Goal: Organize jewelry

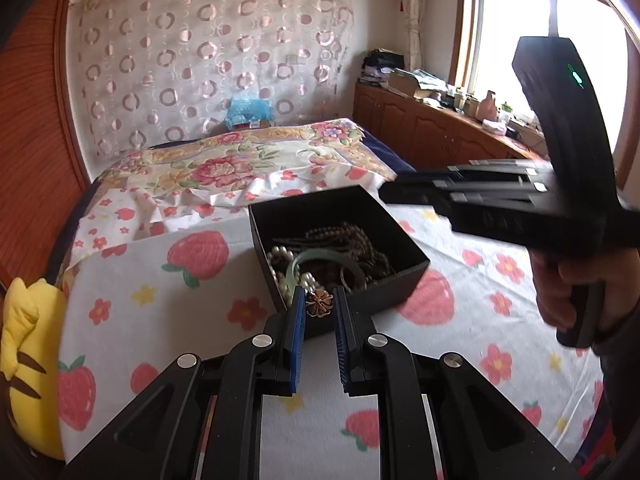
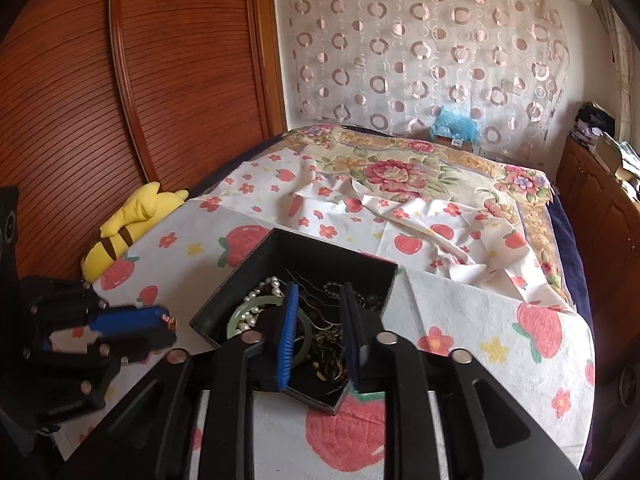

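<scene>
A black open box [image 1: 404, 276] sits on the strawberry-print cloth and holds a green jade bangle [image 1: 316, 258], pearl strands [image 1: 280, 260] and dark bead strings [image 1: 352, 240]. My left gripper [image 1: 319, 304] is shut on a gold flower-shaped ornament [image 1: 319, 303], held just above the box's near rim. My right gripper [image 2: 318, 310] is open and empty, its blue-padded fingers [image 2: 289, 328] hanging over the box [image 2: 256, 264] above the bangle [image 2: 260, 304] and dark beads. In the right wrist view the left gripper [image 2: 170, 326] shows at the left with the ornament at its tips.
The box rests on a bed covered by the strawberry cloth [image 1: 160, 300] and a floral quilt [image 1: 224, 164]. A yellow plush toy [image 1: 24, 344] lies at the bed's left edge beside a wooden wardrobe [image 2: 120, 80]. A cluttered wooden cabinet [image 1: 440, 120] stands under the window.
</scene>
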`<state>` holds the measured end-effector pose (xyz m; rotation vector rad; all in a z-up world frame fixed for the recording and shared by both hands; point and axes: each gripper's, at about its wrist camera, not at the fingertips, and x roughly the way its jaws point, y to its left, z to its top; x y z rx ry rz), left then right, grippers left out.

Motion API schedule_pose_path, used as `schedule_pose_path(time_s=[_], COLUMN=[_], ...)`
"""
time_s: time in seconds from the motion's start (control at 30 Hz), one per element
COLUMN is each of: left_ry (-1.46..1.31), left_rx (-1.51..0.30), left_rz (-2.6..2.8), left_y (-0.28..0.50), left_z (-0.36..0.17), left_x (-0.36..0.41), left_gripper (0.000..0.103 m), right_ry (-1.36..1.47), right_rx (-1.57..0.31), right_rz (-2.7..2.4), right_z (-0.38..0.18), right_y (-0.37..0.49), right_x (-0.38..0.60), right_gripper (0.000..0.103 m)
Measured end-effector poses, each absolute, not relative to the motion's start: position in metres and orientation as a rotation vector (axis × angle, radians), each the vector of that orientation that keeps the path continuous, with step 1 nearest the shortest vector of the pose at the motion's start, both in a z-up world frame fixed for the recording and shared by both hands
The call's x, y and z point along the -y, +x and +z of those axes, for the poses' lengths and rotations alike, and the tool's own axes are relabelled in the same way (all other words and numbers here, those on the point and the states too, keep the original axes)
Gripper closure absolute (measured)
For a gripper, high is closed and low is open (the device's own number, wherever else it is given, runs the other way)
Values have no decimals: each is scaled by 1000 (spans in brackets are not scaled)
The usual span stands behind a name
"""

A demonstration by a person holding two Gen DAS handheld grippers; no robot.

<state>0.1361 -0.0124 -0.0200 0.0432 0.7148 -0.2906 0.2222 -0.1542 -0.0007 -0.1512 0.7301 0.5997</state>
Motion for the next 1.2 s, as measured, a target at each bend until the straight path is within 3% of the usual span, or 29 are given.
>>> schedule_pose_path(time_s=[0.37, 0.4, 0.43, 0.5, 0.57, 0.63, 0.73, 0.9, 1.1, 1.2], left_ry=[32, 34, 37, 49, 53, 49, 51, 42, 31, 4], left_rx=[-721, -721, -717, -705, -706, -705, -689, -662, -632, -625], left_rz=[-245, -241, -239, -232, -231, -219, -200, -162, -92, -80], left_y=[173, 173, 172, 171, 169, 165, 154, 133, 105, 91], left_z=[-25, -25, -24, -24, -25, -26, -27, -23, -15, -12], left_x=[25, 27, 28, 30, 32, 32, 30, 23, 15, 10], left_gripper=[89, 82, 69, 59, 55, 37, 23, 10, 8, 8], right_ry=[-136, -132, -125, -117, -109, -100, -76, -51, -35, -13], right_rx=[-712, -710, -705, -697, -686, -677, -656, -624, -572, -535], right_rz=[578, 576, 573, 569, 563, 550, 540, 516, 457, 420], right_z=[-6, -7, -7, -7, -7, -6, -4, -1, 2, 5], right_y=[201, 198, 195, 189, 184, 177, 166, 144, 122, 107], right_x=[179, 181, 185, 188, 191, 195, 201, 206, 213, 219], right_gripper=[75, 75, 75, 75, 75, 75, 73, 54, 20, 8])
